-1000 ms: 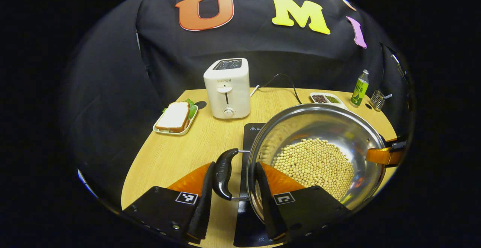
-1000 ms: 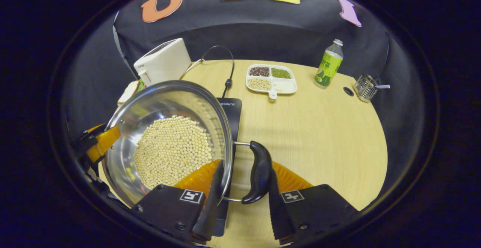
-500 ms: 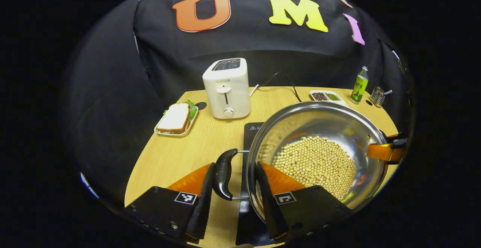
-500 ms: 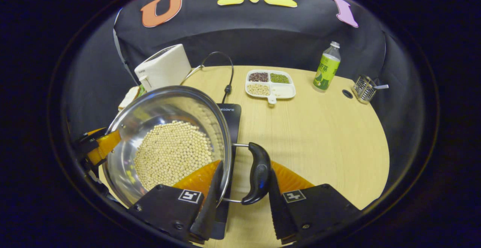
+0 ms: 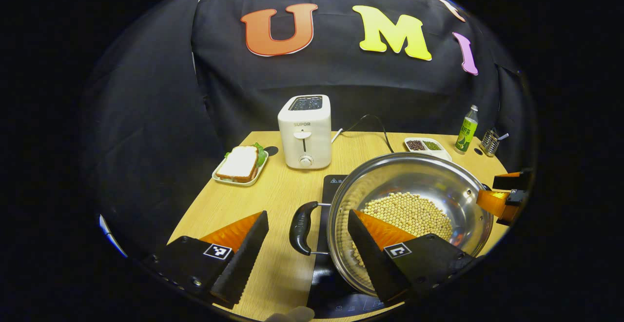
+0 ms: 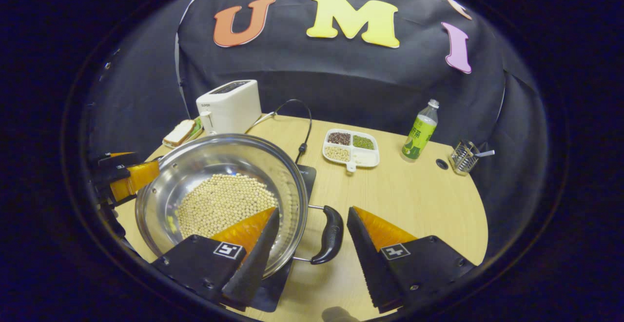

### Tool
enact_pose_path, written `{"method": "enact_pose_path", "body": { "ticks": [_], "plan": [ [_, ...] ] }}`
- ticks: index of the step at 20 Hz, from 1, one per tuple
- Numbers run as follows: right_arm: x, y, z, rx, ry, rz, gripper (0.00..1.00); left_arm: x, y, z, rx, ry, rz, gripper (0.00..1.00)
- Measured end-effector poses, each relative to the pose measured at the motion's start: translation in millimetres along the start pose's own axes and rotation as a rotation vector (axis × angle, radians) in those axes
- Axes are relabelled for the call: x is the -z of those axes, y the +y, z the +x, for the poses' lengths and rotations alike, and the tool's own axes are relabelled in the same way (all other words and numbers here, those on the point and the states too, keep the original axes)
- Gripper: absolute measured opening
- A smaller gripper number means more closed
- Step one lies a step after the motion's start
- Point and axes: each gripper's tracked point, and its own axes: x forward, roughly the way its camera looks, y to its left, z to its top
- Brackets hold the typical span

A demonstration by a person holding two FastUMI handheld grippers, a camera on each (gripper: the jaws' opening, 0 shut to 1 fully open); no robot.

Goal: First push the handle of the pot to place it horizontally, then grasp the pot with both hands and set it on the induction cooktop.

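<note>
left gripper [image 5: 302, 236] fingers spread wide, right gripper [image 6: 312, 236] fingers spread wide

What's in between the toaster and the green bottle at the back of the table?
In the right gripper view, a white divided dish of beans and grains sits between the toaster and the green bottle, and a black cord loops there too.

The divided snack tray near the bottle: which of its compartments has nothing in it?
In the right gripper view, the divided tray has one bare white section, the front one nearest the bottle; the other three hold dark, green and pale beans.
</note>
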Motion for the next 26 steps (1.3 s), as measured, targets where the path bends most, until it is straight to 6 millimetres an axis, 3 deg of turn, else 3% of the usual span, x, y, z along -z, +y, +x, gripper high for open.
{"method": "enact_pose_path", "body": {
  "ticks": [5, 7, 11, 13, 16, 19, 23, 26],
  "plan": [
    [-1.0, 0.1, -23.4, -0.028, -0.028, 0.004, 0.92, -13.6, -9.9, -24.1, 0.011, -0.061, 0.009, 0.97],
    [-6.1, -5.8, -39.2, -0.033, -0.056, 0.004, 0.89, -22.6, -15.3, -38.4, 0.013, -0.092, 0.025, 0.97],
    [-24.6, -29.2, -87.2, -0.034, -0.144, 0.01, 0.89, -53.1, -38.4, -90.2, 0.011, -0.203, 0.052, 0.97],
    [-35.3, -46.7, -119.4, -0.04, -0.197, 0.013, 0.91, -68.5, -57.4, -123.8, 0.018, -0.263, 0.057, 0.97],
    [-42.3, -79.0, -178.0, -0.046, -0.272, 0.016, 0.91, -84.6, -101.5, -192.9, 0.052, -0.342, 0.052, 0.97],
    [-43.6, -118.2, -238.3, -0.058, -0.359, 0.017, 1.0, -95.3, -141.4, -253.3, 0.043, -0.418, 0.043, 0.97],
    [-44.0, -187.0, -319.1, -0.038, -0.474, 0.056, 0.97, -115.6, -207.9, -325.1, 0.074, -0.52, 0.011, 0.96],
    [-33.6, -231.2, -371.4, -0.022, -0.529, 0.077, 1.0, -123.4, -243.9, -368.5, 0.089, -0.559, -0.035, 0.96]
  ]
}}
